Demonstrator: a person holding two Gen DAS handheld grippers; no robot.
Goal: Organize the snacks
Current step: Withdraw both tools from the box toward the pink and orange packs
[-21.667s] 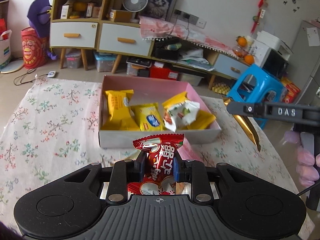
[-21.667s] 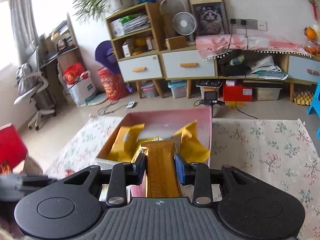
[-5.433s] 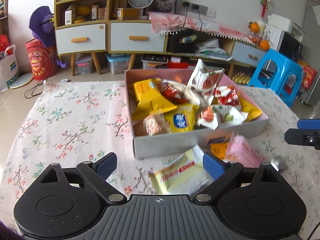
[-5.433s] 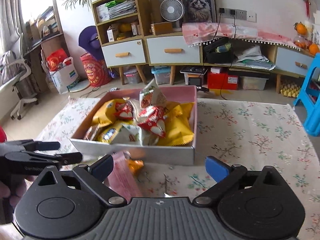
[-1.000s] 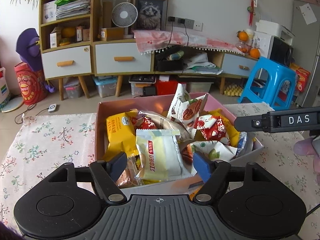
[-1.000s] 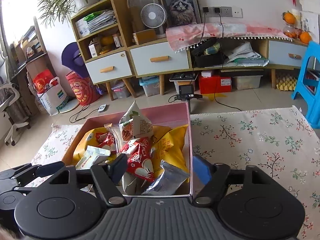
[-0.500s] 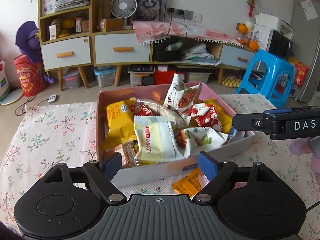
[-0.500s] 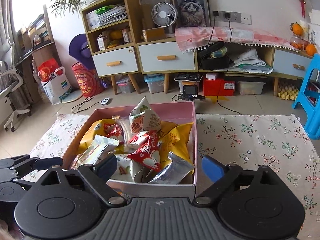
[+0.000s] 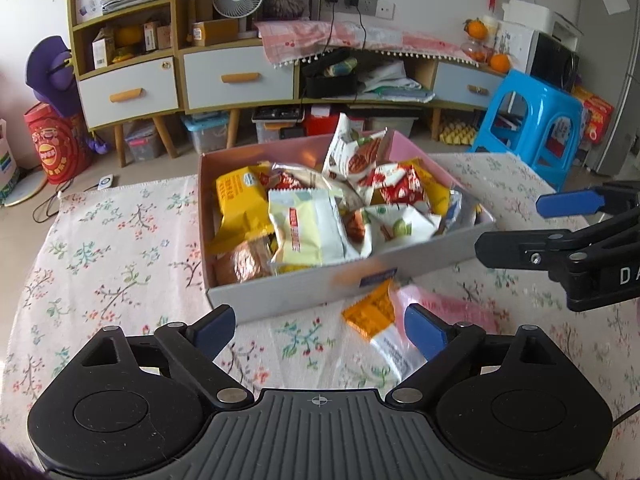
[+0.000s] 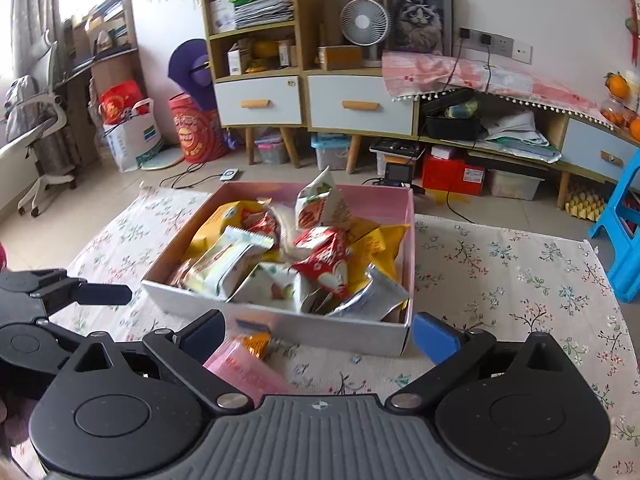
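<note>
Only the left view shows the orange packet [image 9: 370, 312] whole, beside the box [image 9: 304, 292]; both grippers [image 9: 320, 328] [image 10: 318, 334] gape, holding nothing

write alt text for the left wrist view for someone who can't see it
A pink-lined box heaped with snack packets sits on a floral tablecloth, seen over the open, empty left gripper. An orange packet and a pink packet lie on the cloth outside its near wall, and the right gripper, jaws open, reaches in from the right.
</note>
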